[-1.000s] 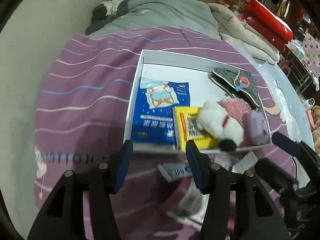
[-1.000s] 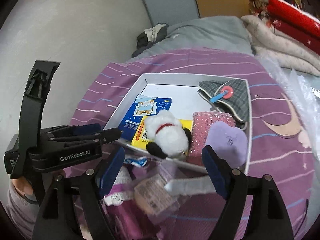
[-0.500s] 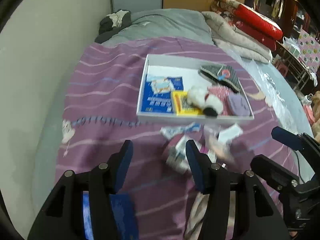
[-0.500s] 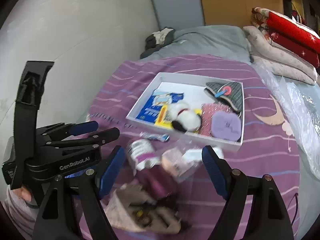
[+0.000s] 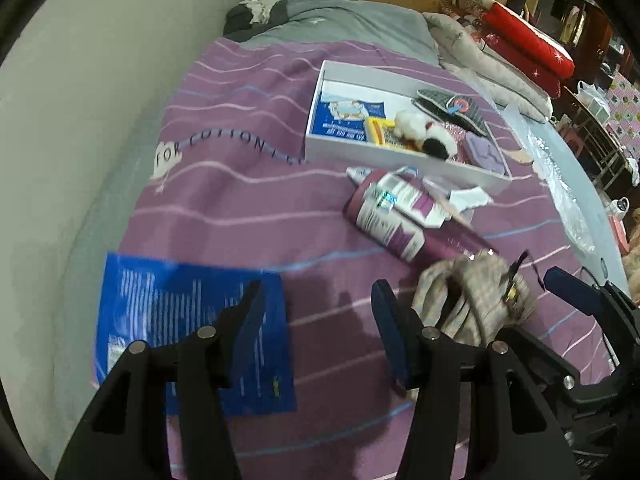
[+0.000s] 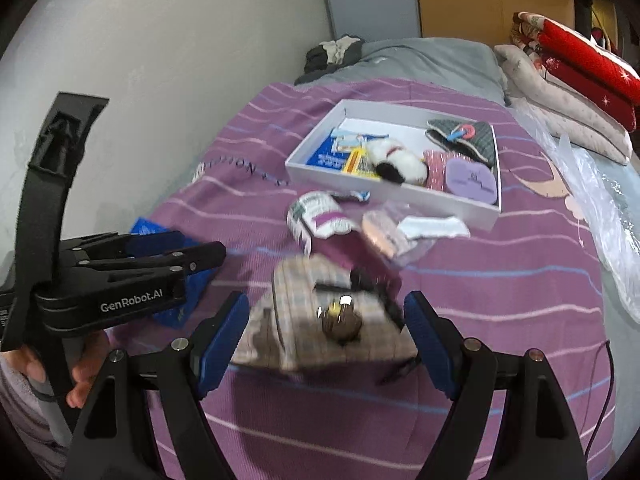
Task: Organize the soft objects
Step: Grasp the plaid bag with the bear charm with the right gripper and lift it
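A white tray [image 5: 404,157] [image 6: 400,193] lies on the purple striped bedspread and holds a white plush dog [image 5: 424,133] [image 6: 396,160], blue and yellow packets, a grey checked cap [image 6: 464,138] and a purple pad [image 6: 472,180]. In front of it lie a purple-and-white pack [image 5: 394,220] [image 6: 320,220], small clear packets [image 6: 404,232] and a beige plaid bag [image 5: 472,300] [image 6: 320,320]. My left gripper [image 5: 318,328] is open and empty over the bedspread. My right gripper [image 6: 326,336] is open, its jaws on either side of the plaid bag.
A blue packet [image 5: 192,332] lies at the near left by the wall. A grey blanket [image 6: 420,60], folded red and beige quilts [image 6: 576,76] and clear plastic [image 6: 600,200] lie at the far and right sides of the bed.
Both grippers have pulled back from the tray toward the near end of the bed. The plaid bag and blue packet have come into view. Both grippers stay open.
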{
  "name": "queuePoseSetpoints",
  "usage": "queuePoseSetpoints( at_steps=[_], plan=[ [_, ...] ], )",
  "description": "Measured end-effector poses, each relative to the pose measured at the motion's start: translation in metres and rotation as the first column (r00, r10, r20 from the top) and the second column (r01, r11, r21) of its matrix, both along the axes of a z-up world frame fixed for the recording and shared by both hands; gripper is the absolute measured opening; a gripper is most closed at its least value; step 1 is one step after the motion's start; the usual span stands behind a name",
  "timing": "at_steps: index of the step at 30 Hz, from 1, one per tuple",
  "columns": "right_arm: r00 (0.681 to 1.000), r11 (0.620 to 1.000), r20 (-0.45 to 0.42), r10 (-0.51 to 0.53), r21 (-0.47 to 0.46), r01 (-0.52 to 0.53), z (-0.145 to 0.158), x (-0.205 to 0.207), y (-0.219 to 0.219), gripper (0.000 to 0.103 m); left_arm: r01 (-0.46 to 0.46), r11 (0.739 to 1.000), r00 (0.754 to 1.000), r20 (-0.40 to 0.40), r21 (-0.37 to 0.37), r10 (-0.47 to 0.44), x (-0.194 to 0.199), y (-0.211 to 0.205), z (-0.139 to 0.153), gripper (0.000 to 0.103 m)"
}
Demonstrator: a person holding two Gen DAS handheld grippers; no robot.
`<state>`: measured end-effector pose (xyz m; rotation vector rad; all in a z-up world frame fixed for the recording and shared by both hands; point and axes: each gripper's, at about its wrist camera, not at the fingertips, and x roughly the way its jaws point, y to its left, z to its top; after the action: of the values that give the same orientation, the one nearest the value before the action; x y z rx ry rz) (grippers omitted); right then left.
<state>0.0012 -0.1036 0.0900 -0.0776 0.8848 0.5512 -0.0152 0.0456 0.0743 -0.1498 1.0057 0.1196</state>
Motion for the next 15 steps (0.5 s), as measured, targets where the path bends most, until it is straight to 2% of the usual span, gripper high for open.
queuePoseSetpoints(
  at_steps=[4,7,9,12,15],
  plan=[
    [1.0,0.999,0.013,-0.01,-0.033,0.01,-0.016,-0.009,0.001,0.08,0.002,0.999,1.0,-0.003,0.034,-0.002,-0.002,-0.008,-0.02,0.056],
    [0.998,0.998,0.04,-0.047,-0.033,0.048,-0.023,-0.01,-0.001,0.08,0.019,0.997,0.999,-0.029,0.077,-0.017,-0.003,-0.016,-0.04,0.056],
    [0.997,0.998,0.046,-0.061,-0.03,0.063,-0.025,-0.01,-0.003,0.082,0.022,0.995,1.0,-0.02,0.102,-0.02,-0.004,-0.02,-0.047,0.058],
    [0.996,0.996,0.021,-0.082,-0.023,0.083,-0.032,-0.006,-0.006,0.085,0.009,0.998,1.0,-0.019,0.069,-0.008,-0.003,-0.014,-0.05,0.065],
    [0.995,0.995,-0.022,-0.095,0.026,0.096,-0.039,-0.002,-0.011,0.087,-0.022,1.0,1.0,-0.017,0.021,0.022,-0.003,-0.003,-0.055,0.074]
  ],
)
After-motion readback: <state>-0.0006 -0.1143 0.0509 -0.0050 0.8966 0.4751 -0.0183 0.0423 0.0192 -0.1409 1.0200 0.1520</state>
